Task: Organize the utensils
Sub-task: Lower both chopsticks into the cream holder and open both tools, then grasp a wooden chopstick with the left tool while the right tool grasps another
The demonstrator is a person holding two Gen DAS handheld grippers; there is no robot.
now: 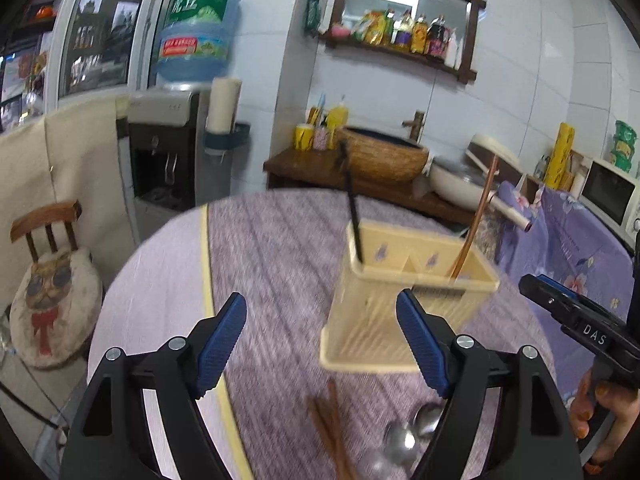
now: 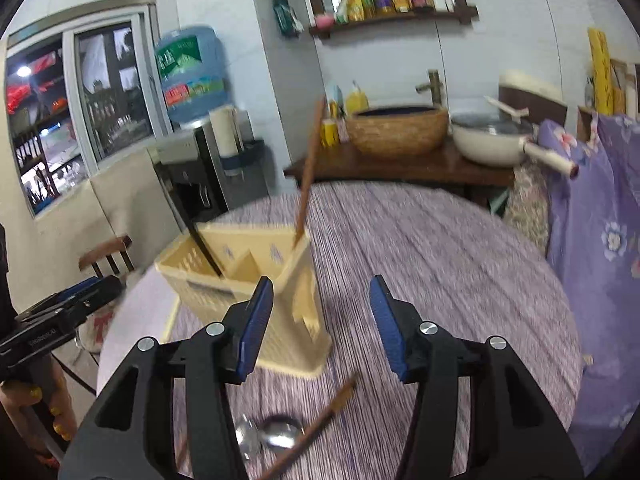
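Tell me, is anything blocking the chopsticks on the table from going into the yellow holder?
Nothing visible does. The brown chopsticks lie beside the spoons, just in front of the holder, whose open top already has one brown and one black stick standing in it.

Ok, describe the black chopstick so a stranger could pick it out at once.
Start at the round table with the purple cloth; on it stands a cream plastic utensil holder. The black chopstick stands leaning in one end compartment. It is thin and dark, unlike the brown chopstick at the holder's other end and the brown ones lying flat beside the spoons.
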